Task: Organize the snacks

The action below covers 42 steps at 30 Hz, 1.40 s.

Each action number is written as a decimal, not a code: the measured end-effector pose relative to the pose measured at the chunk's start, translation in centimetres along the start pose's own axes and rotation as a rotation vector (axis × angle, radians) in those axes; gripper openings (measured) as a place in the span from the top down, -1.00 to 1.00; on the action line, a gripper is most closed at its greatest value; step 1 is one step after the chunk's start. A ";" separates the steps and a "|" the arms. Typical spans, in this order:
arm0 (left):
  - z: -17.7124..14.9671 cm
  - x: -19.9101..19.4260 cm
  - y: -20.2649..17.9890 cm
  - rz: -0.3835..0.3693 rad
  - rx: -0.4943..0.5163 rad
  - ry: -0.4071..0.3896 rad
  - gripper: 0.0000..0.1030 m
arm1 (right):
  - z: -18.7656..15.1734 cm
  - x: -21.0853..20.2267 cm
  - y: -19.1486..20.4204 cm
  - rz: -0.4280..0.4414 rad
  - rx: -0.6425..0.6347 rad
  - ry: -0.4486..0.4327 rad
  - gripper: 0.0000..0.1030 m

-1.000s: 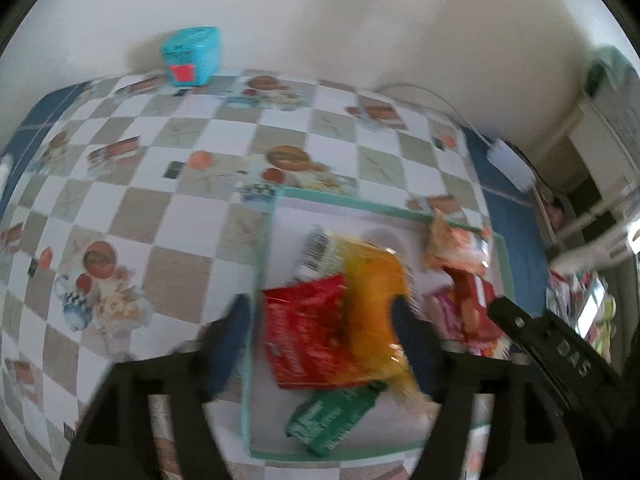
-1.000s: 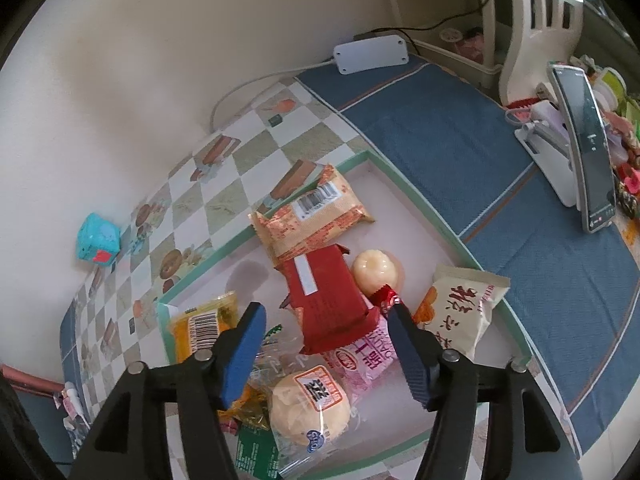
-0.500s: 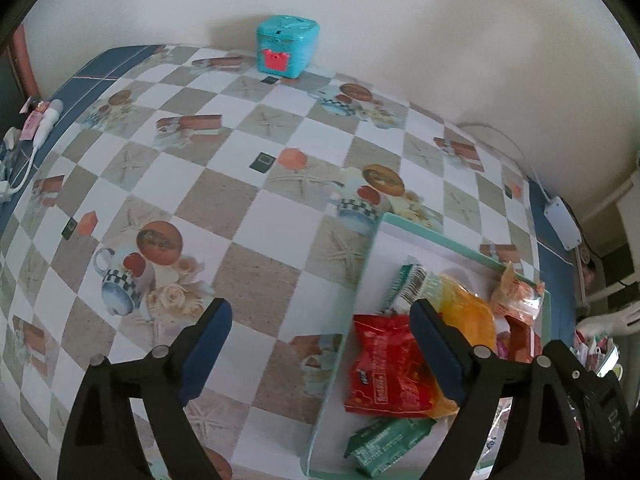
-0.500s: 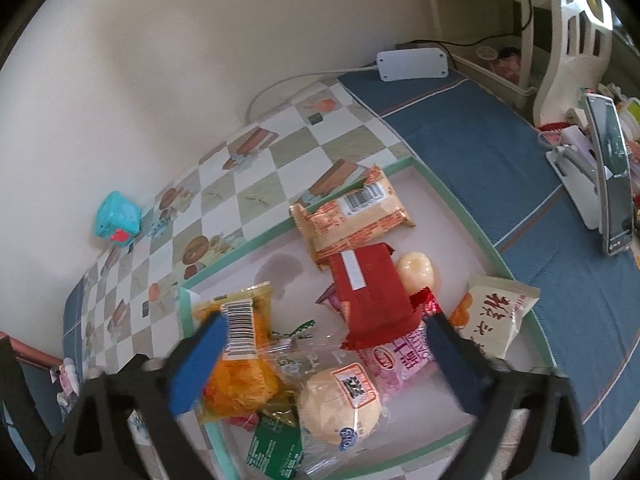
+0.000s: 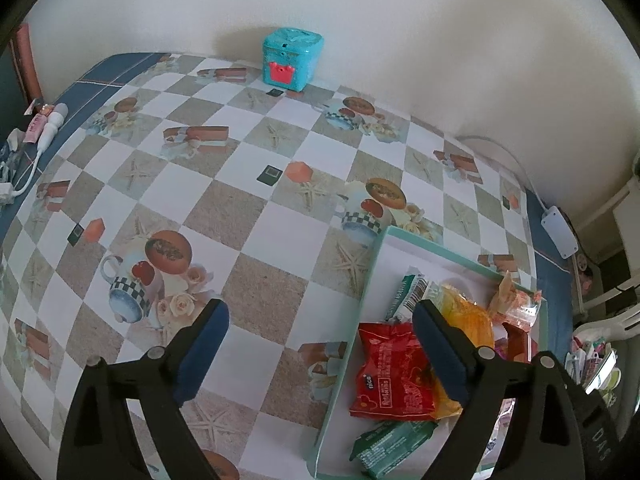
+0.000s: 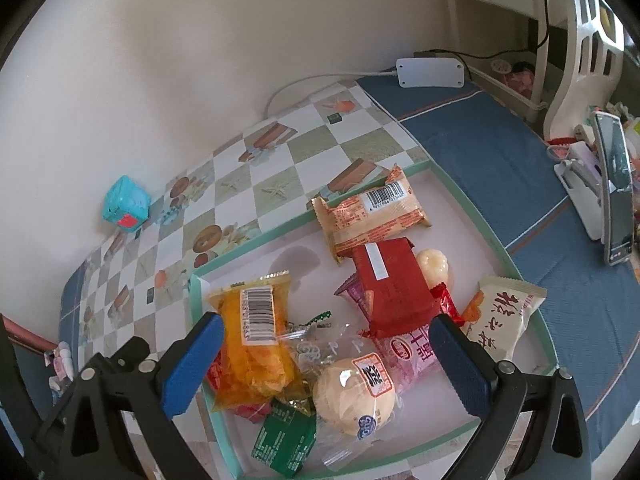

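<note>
A shallow tray with a mint-green rim (image 6: pixel 472 216) (image 5: pixel 376 248) holds several snack packs: an orange chip bag (image 6: pixel 256 340), a red pack (image 6: pixel 392 284), an orange barcode pack (image 6: pixel 372 208), a round bun in clear wrap (image 6: pixel 356 392), a green pack (image 6: pixel 286 440) and a white pack (image 6: pixel 502 320). My right gripper (image 6: pixel 326 364) is open and empty, hovering over the tray's near side. My left gripper (image 5: pixel 320 352) is open and empty, above the tray's left rim, with a red pack (image 5: pixel 394 376) by its right finger.
A teal toy box (image 5: pixel 292 58) stands by the wall on the checkered tablecloth (image 5: pixel 224 200). A white adapter (image 6: pixel 430 72) with cable, a phone on a stand (image 6: pixel 614 188) and a white chair (image 6: pixel 580 40) are to the right. Small items (image 5: pixel 40 128) lie at the left edge.
My left gripper has swung left and back from over the tray, so more tablecloth shows. My right gripper has opened wider and drawn back slightly over the snacks.
</note>
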State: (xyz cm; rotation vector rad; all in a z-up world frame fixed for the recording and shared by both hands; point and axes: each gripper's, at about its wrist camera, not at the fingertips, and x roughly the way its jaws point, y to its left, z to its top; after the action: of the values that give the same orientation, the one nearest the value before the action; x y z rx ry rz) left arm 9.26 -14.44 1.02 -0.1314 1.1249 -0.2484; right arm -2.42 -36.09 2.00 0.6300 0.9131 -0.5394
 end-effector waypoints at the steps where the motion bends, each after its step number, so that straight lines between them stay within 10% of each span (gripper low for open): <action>1: 0.0 -0.1 0.2 0.001 -0.004 -0.001 -0.82 | -0.2 -0.1 0.1 -0.003 -0.008 -0.002 -1.00; 42: -9.6 -6.1 7.6 0.192 0.102 -0.030 -0.82 | -11.8 -4.0 1.6 -0.086 -0.242 0.015 -1.00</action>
State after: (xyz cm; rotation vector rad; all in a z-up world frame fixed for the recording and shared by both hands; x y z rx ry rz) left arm -0.93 -5.31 0.48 0.0638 1.0850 -0.1316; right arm -9.88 -26.07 0.38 0.3775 1.0050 -0.4916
